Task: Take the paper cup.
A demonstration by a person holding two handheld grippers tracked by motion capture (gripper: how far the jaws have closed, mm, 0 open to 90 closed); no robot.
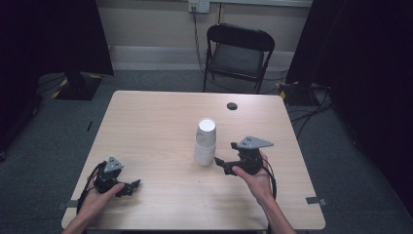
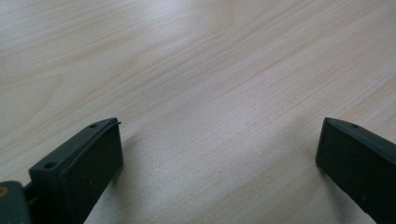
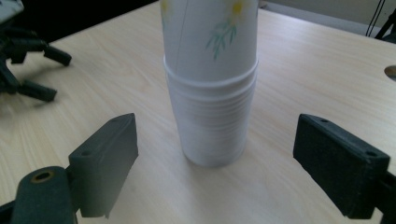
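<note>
A stack of white paper cups (image 1: 205, 144) stands upright on the wooden table (image 1: 146, 122), a little right of its middle. In the right gripper view the upper cup (image 3: 212, 32) carries a daisy print and the lower part (image 3: 212, 116) is ribbed and narrows toward the table. My right gripper (image 1: 225, 153) hovers just right of the stack and points at it. It is open (image 3: 217, 135), its jaws wide on either side of the cups and clear of them. My left gripper (image 1: 132, 187) rests near the front left corner, open (image 2: 219, 144) over bare wood.
A dark round hole (image 1: 232, 106) sits in the table's far right part. A black folding chair (image 1: 238, 51) stands beyond the far edge, with cables on the floor near it. Dark curtains flank both sides. The left gripper (image 3: 28, 60) shows far left in the right gripper view.
</note>
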